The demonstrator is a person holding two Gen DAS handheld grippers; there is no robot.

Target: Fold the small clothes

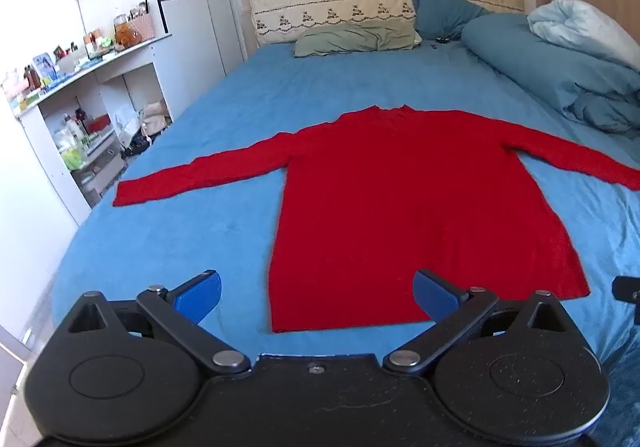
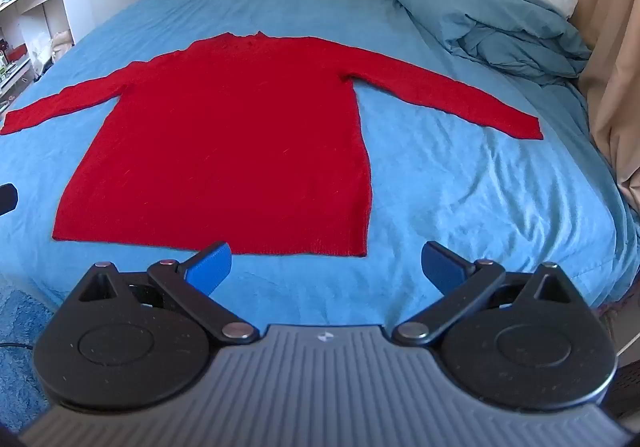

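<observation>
So the red sweater (image 1: pixel 404 199) is lying flat on the blue bedsheet (image 1: pixel 208 151), just ahead of both claws, hem nearest them, collar pointing away toward the pillows, both sleeves stretching straight out sideways. Nothing's looking folded yet. The left gripper (image 1: pixel 316 293) is hovering at the foot of the bed with its jaws spread wide and gripping nothing; the hem's left corner is sitting just forward of it, roughly between the blue pads (image 1: pixel 200 295). The right gripper (image 2: pixel 326 267) is doing the same thing, wide open and empty, with the hem's right corner just ahead and a bit inward of its left pad. My guess on handling: it's looking like a soft, light knit, so it's probably going to sag and stretch when lifted and won't be holding a crease. I'd be pinching the sleeve cuffs or hem corners, both layers, rather than mid-panel. Past the sweater, a green pillow (image 1: pixel 356 37) is resting at the headboard, and a bunched-up duvet (image 2: pixel 492 11) is piling up ahead to the right.
</observation>
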